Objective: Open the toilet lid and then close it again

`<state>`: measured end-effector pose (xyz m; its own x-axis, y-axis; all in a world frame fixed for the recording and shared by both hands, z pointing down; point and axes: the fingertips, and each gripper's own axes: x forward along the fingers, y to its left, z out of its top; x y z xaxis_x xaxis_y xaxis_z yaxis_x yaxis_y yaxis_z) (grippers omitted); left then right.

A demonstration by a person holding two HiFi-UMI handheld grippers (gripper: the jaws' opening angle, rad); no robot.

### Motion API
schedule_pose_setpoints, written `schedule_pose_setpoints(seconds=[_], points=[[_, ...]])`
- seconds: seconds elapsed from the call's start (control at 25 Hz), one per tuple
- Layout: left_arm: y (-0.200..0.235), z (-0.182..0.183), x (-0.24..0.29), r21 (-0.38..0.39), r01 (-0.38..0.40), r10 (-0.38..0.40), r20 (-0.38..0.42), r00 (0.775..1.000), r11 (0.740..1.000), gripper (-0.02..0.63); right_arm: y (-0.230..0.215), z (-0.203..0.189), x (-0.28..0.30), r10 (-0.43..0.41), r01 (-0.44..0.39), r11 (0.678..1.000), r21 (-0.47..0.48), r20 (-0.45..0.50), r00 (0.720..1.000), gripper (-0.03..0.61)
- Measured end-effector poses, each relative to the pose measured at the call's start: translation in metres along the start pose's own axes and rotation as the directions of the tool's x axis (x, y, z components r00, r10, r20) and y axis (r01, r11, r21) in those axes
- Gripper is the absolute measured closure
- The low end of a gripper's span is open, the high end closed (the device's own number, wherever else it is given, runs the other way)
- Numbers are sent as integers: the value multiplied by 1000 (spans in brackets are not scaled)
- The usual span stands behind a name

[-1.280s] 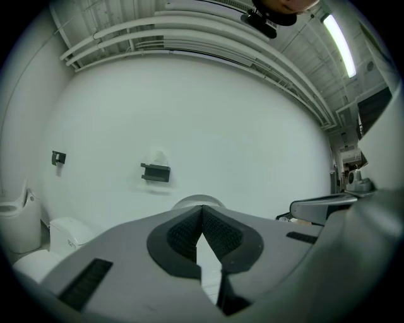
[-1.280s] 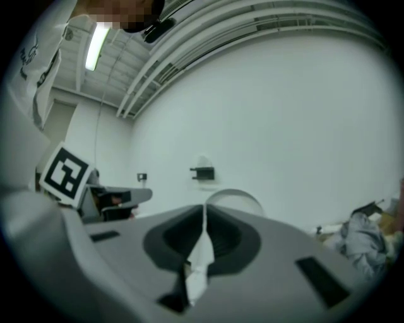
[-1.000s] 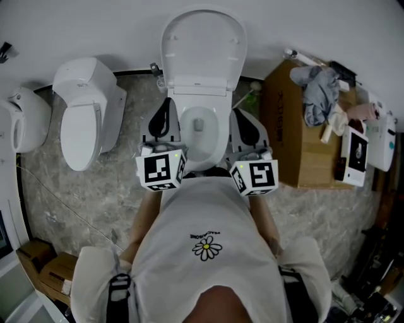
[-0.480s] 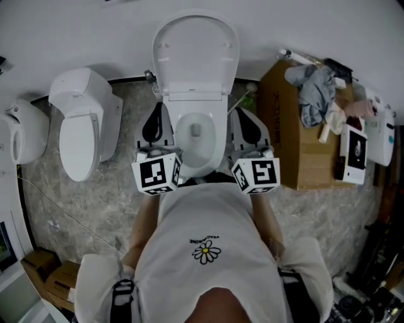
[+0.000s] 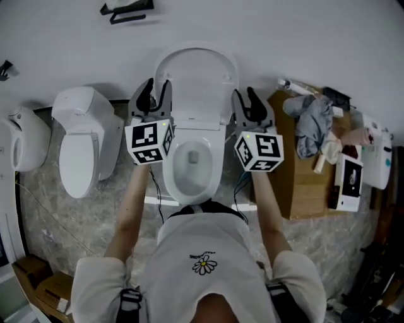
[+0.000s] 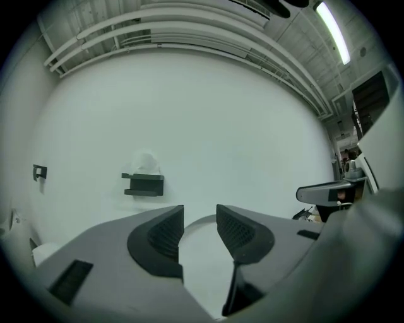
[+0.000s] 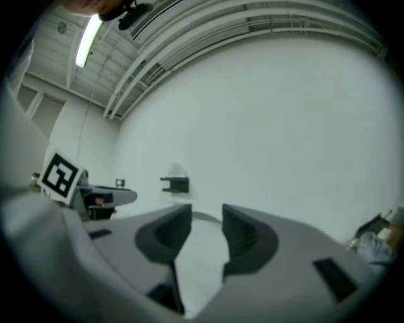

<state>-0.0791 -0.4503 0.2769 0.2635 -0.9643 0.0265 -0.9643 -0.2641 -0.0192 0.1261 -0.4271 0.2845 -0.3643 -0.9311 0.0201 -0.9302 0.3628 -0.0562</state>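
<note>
I count 2 grippers in my head view, the left gripper [image 5: 151, 93] and the right gripper [image 5: 250, 99]. Each carries 1 marker cube and points level at the wall [image 5: 297, 38]. Both pairs of jaws have just been opening and now stand a moderate gap apart. In each gripper view nothing is clamped between the pads, and only the curved top edge of the toilet lid [image 5: 197, 79] shows through the gap, ahead of them. The lid stands raised against the wall above the open bowl [image 5: 189, 167]. It has 1 gripper at each side: the left one just beside its left edge, the right one near its right edge. I cannot tell whether either touches it

There are 3 white fixtures: this toilet, 1 second toilet [image 5: 79, 142] with its lid down to the left, and 1 more fixture [image 5: 22, 135] at the far left edge. I also see 1 cardboard box [image 5: 303, 183] with a grey cloth [image 5: 312, 123] heaped on it, and 1 black bracket [image 5: 126, 9] high on the wall

My left gripper sits in the gap between the raised lid and the second toilet. My right one sits between the lid and the box, which is close at its right

The floor [image 5: 50, 208] is grey marbled stone and the wall is plain white. A strip light [image 6: 331, 28] and pipes run along the ceiling
</note>
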Motion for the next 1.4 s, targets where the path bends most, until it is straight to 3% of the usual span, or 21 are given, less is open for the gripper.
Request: schedule_pose_setpoints(seconds=[0.2, 0.4, 0.76, 0.92, 1.04, 1.4], points=[[12, -23, 79, 34, 33, -30, -110, 994, 999, 410, -37, -7, 72, -6, 5, 1000, -8, -76, 997, 417], [32, -61, 142, 96, 26, -4, -224, 975, 995, 390, -51, -51, 135, -2, -20, 995, -94, -230, 973, 413], [41, -109, 186, 137, 50, 1, -349, 937, 989, 388, -67, -96, 186, -52, 1, 989, -150, -340, 939, 411], [43, -116, 184, 127, 51, -3, -348, 937, 991, 391, -65, -106, 191, -55, -3, 988, -153, -372, 926, 411], [45, -112, 185, 68, 57, -33, -315, 948, 996, 397, -69, -106, 194, -56, 11, 992, -124, -362, 931, 433], [38, -111, 168, 27, 84, -71, -317, 946, 996, 399, -67, -105, 175, -72, 33, 992, -121, -339, 938, 433]])
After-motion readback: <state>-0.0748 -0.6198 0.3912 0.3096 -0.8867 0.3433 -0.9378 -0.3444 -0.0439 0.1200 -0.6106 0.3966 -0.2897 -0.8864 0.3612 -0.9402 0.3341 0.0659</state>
